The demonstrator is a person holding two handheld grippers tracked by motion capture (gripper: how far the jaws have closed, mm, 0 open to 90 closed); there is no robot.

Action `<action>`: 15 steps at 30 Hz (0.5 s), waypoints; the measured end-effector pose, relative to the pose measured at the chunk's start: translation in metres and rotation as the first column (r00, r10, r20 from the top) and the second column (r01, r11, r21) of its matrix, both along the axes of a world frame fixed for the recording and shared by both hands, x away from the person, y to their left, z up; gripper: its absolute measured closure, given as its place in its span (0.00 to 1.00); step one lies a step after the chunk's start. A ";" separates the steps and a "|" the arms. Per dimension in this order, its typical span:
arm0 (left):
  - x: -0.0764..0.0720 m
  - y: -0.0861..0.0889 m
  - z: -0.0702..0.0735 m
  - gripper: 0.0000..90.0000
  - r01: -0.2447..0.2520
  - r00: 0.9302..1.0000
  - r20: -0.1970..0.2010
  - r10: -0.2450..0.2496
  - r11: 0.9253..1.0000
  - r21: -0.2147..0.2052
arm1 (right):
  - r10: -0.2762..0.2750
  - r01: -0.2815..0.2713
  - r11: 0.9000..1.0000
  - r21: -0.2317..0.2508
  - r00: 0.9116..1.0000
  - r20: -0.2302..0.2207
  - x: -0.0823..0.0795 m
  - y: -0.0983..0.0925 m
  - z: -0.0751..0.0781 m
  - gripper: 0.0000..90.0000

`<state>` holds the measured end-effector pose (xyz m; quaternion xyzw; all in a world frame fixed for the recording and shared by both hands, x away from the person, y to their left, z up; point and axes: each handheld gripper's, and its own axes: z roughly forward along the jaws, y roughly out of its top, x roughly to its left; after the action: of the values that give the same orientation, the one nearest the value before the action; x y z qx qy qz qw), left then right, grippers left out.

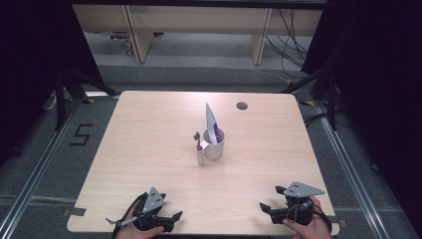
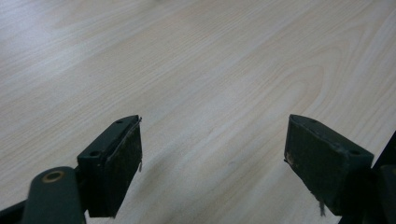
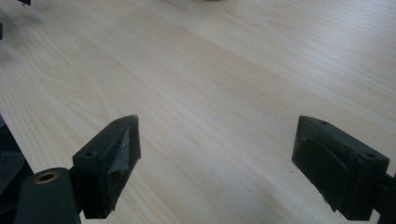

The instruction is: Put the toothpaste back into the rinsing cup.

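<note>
1. Resting low at the near edge of the table (image 1: 149, 119), toward its near-left corner: left gripper (image 1: 171, 219), jaws spread wide, nothing but bare wood grain between them in the left gripper view (image 2: 212, 158).
2. Resting at the near edge toward the near-right corner: right gripper (image 1: 263, 208), jaws likewise held wide apart and holding nothing, only tabletop ahead in the right gripper view (image 3: 215, 161).
3. Standing about mid-table, well apart from both grippers and roughly between their lines of reach: white mug (image 1: 215, 145), upright, with a tall white and purple tube (image 1: 211, 121) leaning out of its top.
4. Propped just beside the mug on its left side, touching or nearly so: a toothbrush (image 1: 199, 147), standing steeply on end; what keeps it upright too small to tell.
5. Likely trouble on approach: a long reach from the near edge, so a fast or low sweep could knock the toothbrush flat before any grip is made.
6. Risk of tipping the mug: top-heavy with the tube leaning high above the rim, so a sideways nudge on the tube could pull the whole mug over.
7. Risk of a poor grasp: thin, steeply propped handle, easy to pinch off-centre and let swing or slip.
8. Risk of collision: both grippers converging on the same small cluster, with little room between mug and toothbrush.
</note>
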<state>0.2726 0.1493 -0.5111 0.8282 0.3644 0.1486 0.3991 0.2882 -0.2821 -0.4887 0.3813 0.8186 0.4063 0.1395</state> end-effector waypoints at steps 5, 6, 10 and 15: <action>0.000 0.000 0.000 0.21 0.002 1.000 0.000 -0.002 1.000 0.001 | -0.012 0.012 1.000 -0.006 0.999 -0.029 -0.007 -0.003 -0.002 0.18; 0.000 0.000 0.000 0.21 -0.001 1.000 0.003 0.001 1.000 0.003 | 0.002 -0.002 1.000 -0.007 1.000 -0.016 -0.007 -0.004 -0.003 0.18; 0.000 0.000 0.000 0.21 -0.001 1.000 0.003 0.001 1.000 0.002 | 0.010 -0.010 1.000 -0.028 1.000 -0.028 -0.011 -0.005 -0.004 0.18; 0.000 -0.001 0.000 0.21 -0.001 1.000 0.004 0.001 1.000 0.003 | 0.011 -0.013 0.998 -0.055 0.999 -0.031 -0.016 -0.006 -0.006 0.18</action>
<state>0.2728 0.1488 -0.5114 0.8282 0.3640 0.1508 0.3986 0.2723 -0.2886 -0.4949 0.3785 0.8338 0.3785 0.1351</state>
